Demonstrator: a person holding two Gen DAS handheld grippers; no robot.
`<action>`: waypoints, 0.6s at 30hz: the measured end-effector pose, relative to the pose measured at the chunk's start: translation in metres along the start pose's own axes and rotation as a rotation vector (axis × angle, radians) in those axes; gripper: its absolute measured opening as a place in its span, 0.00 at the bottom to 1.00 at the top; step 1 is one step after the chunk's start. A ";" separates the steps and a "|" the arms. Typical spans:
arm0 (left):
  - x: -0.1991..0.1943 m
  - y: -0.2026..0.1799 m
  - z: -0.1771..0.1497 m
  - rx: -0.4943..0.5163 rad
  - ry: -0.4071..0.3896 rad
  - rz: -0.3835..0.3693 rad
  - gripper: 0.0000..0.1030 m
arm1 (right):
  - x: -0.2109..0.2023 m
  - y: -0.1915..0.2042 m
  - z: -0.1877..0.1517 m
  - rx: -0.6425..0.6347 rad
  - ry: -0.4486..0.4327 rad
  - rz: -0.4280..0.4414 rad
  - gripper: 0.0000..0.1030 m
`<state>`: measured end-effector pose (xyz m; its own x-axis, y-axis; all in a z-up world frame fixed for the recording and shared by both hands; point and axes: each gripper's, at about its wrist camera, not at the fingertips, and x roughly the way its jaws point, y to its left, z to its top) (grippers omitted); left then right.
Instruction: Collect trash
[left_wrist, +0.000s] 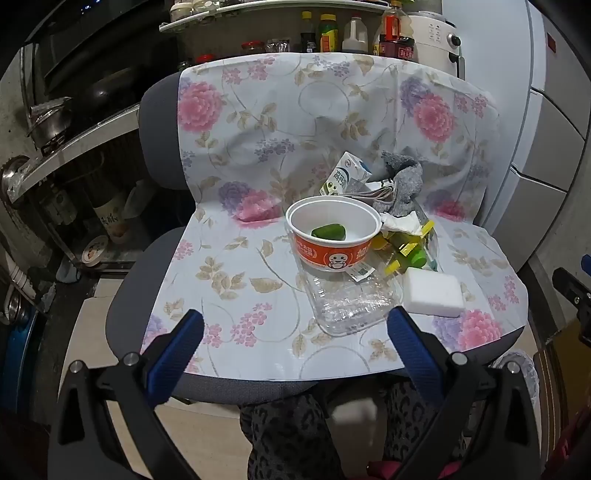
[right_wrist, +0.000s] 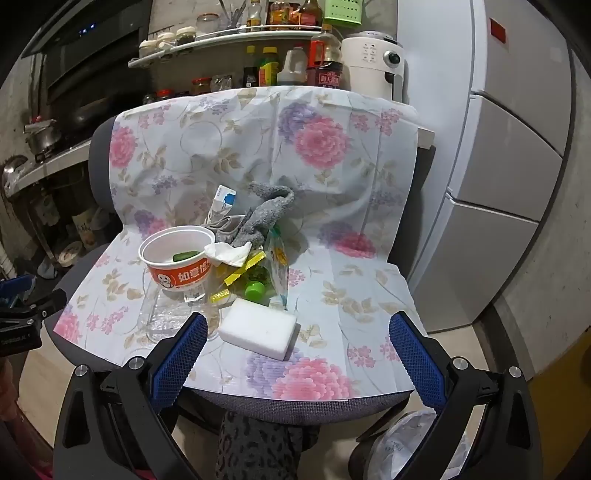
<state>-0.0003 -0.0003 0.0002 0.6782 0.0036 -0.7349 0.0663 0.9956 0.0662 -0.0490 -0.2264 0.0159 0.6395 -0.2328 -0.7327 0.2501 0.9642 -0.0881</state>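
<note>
- Both pairs of blue-padded tongs, the left tongs (left_wrist: 295, 336) and the right tongs (right_wrist: 297, 341), hang wide open and empty above the front edge of a grey office chair (left_wrist: 122, 314) draped in a pale floral cloth (left_wrist: 258, 129); neither touches anything.
- The trash sits in one heap on the seat, toward its middle and back: an orange-and-white paper noodle bowl (right_wrist: 177, 264) with a small green piece inside, a crumpled white tissue (right_wrist: 229, 254) against its rim, a blue-and-white milk carton (left_wrist: 347, 175) leaning behind it, a flattened clear plastic tray (left_wrist: 347, 302) in front, yellow-edged wrappers (right_wrist: 240, 273) around a green-capped bottle (right_wrist: 255, 290), and a clear printed bag (right_wrist: 279, 269).
- A white foam sponge block (right_wrist: 258, 328) lies nearest the right tongs, and a grey knitted sock (right_wrist: 262, 218) is draped over the back of the pile (whether either counts as trash is a judgement call).
- A lined waste bin (right_wrist: 413, 443) shows below the seat's front right corner, likely the drop point.
- Best approach, judged from here: take loose outer pieces first, since the bowl and tray overlap and could drag neighbours; keep the bowl level so its contents stay put.
</note>
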 end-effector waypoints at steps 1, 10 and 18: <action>0.000 0.000 0.000 -0.005 -0.001 -0.004 0.94 | 0.000 0.000 0.000 0.000 0.001 0.000 0.94; 0.000 0.001 0.000 -0.009 -0.004 -0.009 0.94 | 0.000 0.000 0.000 0.000 0.004 -0.001 0.94; -0.001 0.001 0.000 -0.011 -0.005 -0.008 0.94 | 0.001 0.000 0.000 0.000 0.004 -0.001 0.94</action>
<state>-0.0008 0.0008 0.0005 0.6811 -0.0045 -0.7322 0.0637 0.9966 0.0531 -0.0486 -0.2268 0.0155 0.6364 -0.2335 -0.7352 0.2507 0.9640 -0.0891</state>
